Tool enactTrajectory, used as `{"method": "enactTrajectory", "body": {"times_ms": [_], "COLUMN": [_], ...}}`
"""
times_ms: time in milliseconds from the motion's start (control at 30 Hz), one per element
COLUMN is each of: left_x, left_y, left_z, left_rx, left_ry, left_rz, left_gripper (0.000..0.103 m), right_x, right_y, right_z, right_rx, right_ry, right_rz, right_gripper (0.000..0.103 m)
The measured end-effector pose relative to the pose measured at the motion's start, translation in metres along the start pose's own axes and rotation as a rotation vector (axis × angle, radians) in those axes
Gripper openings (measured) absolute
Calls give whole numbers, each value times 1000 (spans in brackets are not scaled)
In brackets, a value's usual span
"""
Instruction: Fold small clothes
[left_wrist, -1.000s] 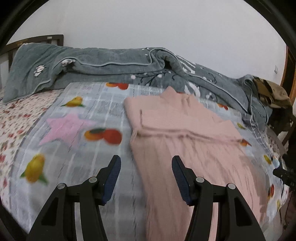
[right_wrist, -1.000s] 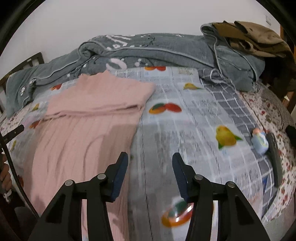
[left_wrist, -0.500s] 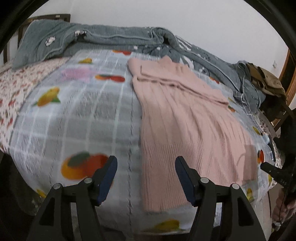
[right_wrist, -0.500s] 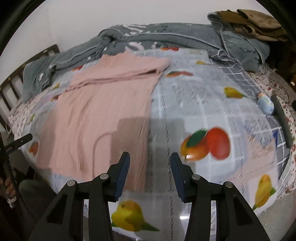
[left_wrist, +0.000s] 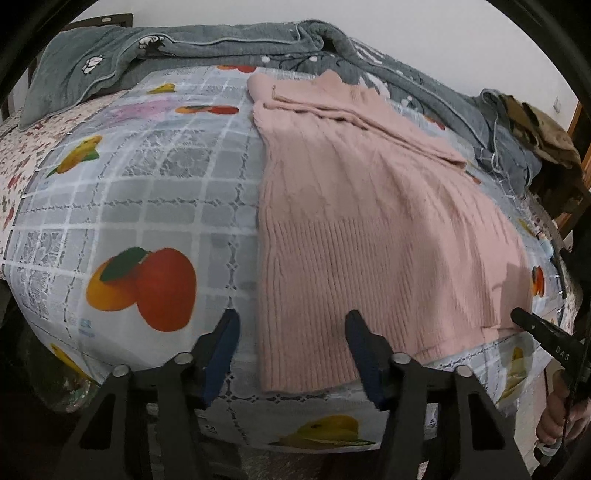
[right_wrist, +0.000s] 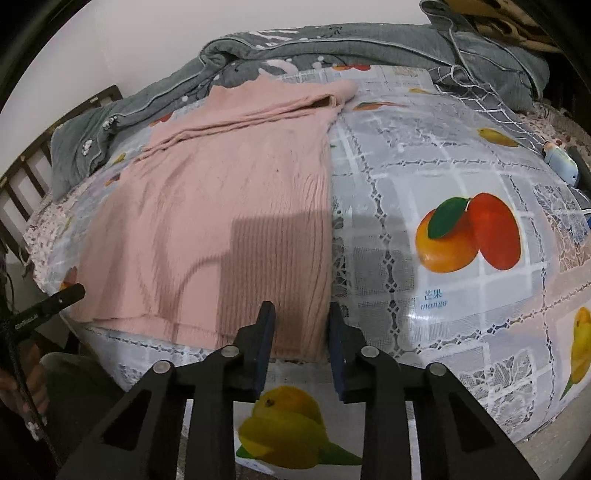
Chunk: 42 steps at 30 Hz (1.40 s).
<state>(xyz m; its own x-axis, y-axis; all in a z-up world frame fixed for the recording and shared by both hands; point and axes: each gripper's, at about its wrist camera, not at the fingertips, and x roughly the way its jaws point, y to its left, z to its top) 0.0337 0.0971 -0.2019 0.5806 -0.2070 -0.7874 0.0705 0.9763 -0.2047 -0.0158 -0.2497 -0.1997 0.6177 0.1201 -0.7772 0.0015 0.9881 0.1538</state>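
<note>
Spread over the bed, a fruit-printed lace cloth is carrying our pink ribbed sweater, lying flat with its hem at the near edge. Our left gripper is closing, fingers apart, around the hem's left corner, pads not yet pressing. Our right gripper is closing, narrower, over the right corner. Only the right view is showing us a small blue bottle; only the left, brown clothes beyond the grey blanket.

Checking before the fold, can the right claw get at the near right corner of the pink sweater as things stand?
Probably yes. The right claw, its jaws closing, already frames the near corner of the pink sweater, which lies flat on the fruit-print cloth with nothing over it.
</note>
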Motion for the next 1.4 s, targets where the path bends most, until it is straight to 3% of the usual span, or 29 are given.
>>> {"method": "enactTrajectory", "body": {"times_ms": [33,100,167,567,633,667,733,1033,1100,1167,1300,1400], "left_x": [1,2,4,1,2,3,1,5,6,7,-2,-11], "left_y": [-1,-4,-6,-3,-2,-2,3,14,13,14,28,29], "left_z": [-1,-1,0,-6,-5,-5,-5,-5,-4,-5,-8,-8], "left_rx": [4,14,17,-17,-23,-30,-53,-141,-142,-154,-253,-258], "left_ry": [-3,-13,-15,-56,-45,-41,-42,-17,-17,-11,-27,-46], "left_rz": [11,26,40,19,-8,-18,-48,-135,-135,-131,-207,-197], "left_gripper": [48,31,26,26,19,8,9,18,16,8,7,7], "right_x": [1,2,3,1,2,2,1,6,7,5,-5,-14], "right_y": [1,2,1,5,8,9,7,-1,-2,-4,-8,-10], "right_z": [-1,-1,-2,-6,-6,-6,-6,-2,-1,-1,-2,-4], "right_rx": [-5,-12,-8,-9,-35,-37,-32,52,68,75,104,117], "right_ry": [-3,-8,-10,-43,-42,-43,-34,-26,-25,-23,-36,-59], "right_rz": [-7,-10,-2,8,0,2,26,90,105,109,159,175], "right_gripper": [24,16,15,15,14,12,8,9,9,6,5,5]}}
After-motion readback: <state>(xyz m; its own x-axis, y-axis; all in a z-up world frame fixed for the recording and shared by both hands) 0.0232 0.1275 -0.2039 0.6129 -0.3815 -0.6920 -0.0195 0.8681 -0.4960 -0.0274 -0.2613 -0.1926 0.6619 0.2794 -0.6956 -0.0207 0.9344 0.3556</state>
